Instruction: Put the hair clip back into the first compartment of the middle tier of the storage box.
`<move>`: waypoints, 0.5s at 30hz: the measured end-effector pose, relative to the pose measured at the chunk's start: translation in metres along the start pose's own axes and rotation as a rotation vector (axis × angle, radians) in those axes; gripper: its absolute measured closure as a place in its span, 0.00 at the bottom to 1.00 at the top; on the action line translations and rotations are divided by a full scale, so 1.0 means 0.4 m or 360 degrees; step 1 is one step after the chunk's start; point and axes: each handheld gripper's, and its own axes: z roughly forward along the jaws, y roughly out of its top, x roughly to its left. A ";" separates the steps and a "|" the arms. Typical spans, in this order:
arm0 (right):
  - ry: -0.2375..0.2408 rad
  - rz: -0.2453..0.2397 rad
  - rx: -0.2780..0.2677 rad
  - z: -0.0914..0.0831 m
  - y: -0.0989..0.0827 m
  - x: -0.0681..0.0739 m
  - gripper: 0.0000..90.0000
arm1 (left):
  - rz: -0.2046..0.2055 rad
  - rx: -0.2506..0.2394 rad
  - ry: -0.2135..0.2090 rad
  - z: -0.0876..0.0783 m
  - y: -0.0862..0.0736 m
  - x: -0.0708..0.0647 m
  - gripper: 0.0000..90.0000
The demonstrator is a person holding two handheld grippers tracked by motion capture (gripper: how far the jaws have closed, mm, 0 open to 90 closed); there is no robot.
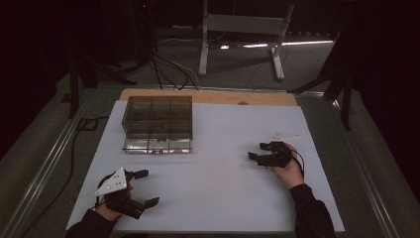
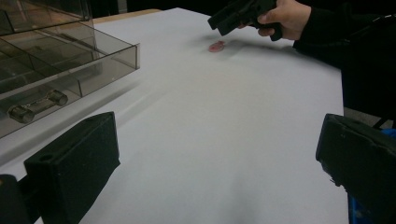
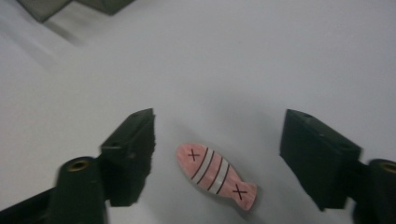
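A small pink fish-shaped piece (image 3: 215,176) with white stripes and two black crosses lies flat on the white mat (image 1: 213,178). My right gripper (image 3: 219,123) is open, one jaw on each side of the fish and neither touching it. In the high view that gripper (image 1: 256,151) is at the mat's right, pointing left, with the fish (image 1: 249,159) at its tips. My left gripper (image 1: 150,187) rests near the front left corner, open and holding nothing. In the left gripper view its jaws (image 2: 219,128) stand wide apart, with the fish (image 2: 216,46) far ahead.
A clear smoky box (image 1: 157,124) with several compartments stands at the back left of the mat. A small metal part (image 2: 37,106) lies in one front compartment. The mat's middle is bare. Cables run beside the table's left edge (image 1: 74,144).
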 end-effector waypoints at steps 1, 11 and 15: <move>-0.0007 -0.0049 0.0051 0.005 -0.001 -0.001 0.45 | -0.0001 0.0000 -0.0001 0.000 0.000 0.000 0.00; -0.0006 -0.0125 0.0150 0.030 -0.007 -0.001 0.62 | -0.0005 -0.0004 -0.0001 0.000 0.000 0.000 0.00; 0.0052 -0.0111 0.0175 0.035 -0.011 -0.008 0.69 | -0.0009 -0.0003 -0.0004 0.000 -0.001 0.000 0.00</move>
